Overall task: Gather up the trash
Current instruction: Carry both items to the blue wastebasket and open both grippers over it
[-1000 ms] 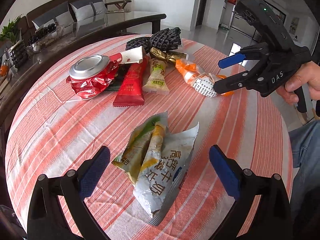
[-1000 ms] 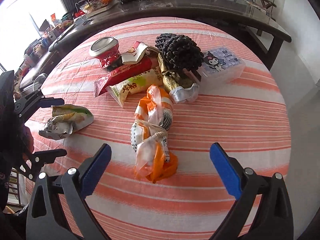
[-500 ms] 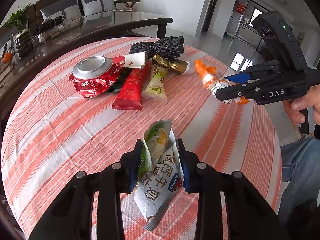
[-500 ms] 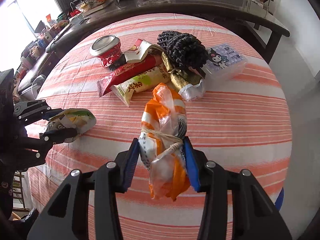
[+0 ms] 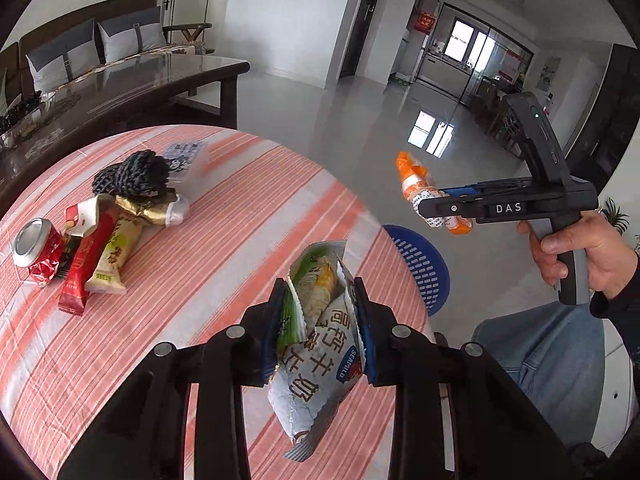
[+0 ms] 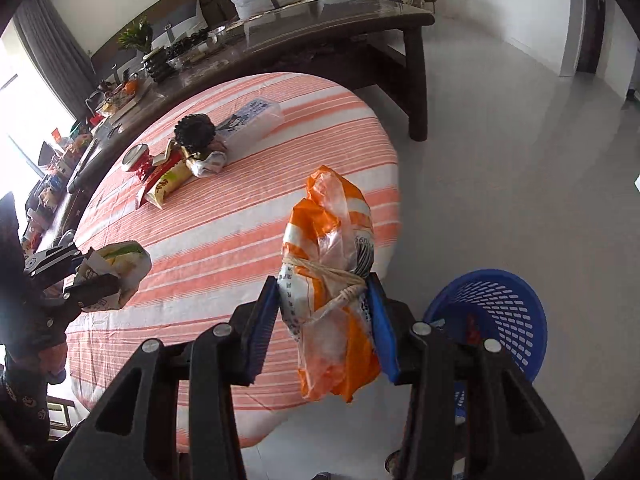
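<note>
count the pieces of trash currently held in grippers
2: a crumpled milk wrapper clamped in the left gripper above the table, and a tied orange plastic bag clamped in the right gripper near the blue basket.

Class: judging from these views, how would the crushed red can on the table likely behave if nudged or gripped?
The crushed red can probably feels light, being squashed and apparently empty. Its crumpled body looks unlikely to roll, though it could tip off its dented base. The thin metal would likely give further under a squeeze.
</note>
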{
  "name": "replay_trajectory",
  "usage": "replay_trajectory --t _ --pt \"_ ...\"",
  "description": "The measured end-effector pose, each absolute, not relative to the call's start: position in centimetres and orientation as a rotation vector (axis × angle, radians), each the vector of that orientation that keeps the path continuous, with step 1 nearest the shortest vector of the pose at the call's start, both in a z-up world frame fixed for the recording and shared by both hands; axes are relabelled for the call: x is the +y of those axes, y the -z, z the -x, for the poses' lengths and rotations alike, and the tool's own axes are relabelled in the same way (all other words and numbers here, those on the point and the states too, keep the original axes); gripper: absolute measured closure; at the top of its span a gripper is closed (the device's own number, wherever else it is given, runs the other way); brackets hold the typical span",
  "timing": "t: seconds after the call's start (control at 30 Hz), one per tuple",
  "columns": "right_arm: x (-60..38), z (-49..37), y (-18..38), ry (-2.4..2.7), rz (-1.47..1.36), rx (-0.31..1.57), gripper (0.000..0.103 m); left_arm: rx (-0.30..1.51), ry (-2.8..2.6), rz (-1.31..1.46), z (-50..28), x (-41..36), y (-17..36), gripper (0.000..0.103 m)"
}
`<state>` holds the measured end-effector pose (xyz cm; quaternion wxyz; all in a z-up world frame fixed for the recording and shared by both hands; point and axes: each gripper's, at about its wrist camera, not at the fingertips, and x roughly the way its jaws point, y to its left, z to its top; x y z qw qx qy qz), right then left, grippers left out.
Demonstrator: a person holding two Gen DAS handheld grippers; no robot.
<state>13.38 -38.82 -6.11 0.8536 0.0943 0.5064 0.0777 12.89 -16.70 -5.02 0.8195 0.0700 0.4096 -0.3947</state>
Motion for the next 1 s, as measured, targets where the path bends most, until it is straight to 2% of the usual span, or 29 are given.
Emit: replay_trajectory --t 0.2,0.43,0.67,0.87,0.9,0.97,1.0 --pt "-47.9 -10.6 8.5 0.027 -0.247 1.083 0.06 0.9 0.947 -0.167 -11.7 -27.5 5.2 0.071" --pt "-54.8 -9.0 12.2 0.158 -0.314 1.108 0.06 0.992 0.983 -0.191 -12.5 -37.9 9.3 0.07" --pt "-59.7 -8.0 15.8 0.213 -0.408 1.115 0.06 1.083 0.985 -0.179 -13.7 -43.9 14.5 0.07" --pt "-61.6 -7.9 16.4 0.208 -0.443 1.105 0.06 1.097 0.994 -0.205 -14.5 -46.4 17.4 0.067" --pt "-61.8 -8.0 16.6 0.206 -0.448 1.104 0.059 1.096 0.992 -0.21 -14.6 -46.8 17.8 0.064" --pt "-62.3 -8.2 17.2 0.202 -0.467 1.101 0.057 1.089 0.968 -0.213 -15.0 -47.2 18.4 0.041" --pt "-62.4 -8.0 17.3 0.207 -0.478 1.099 0.042 1.077 0.962 -0.202 -15.2 -47.5 18.6 0.027"
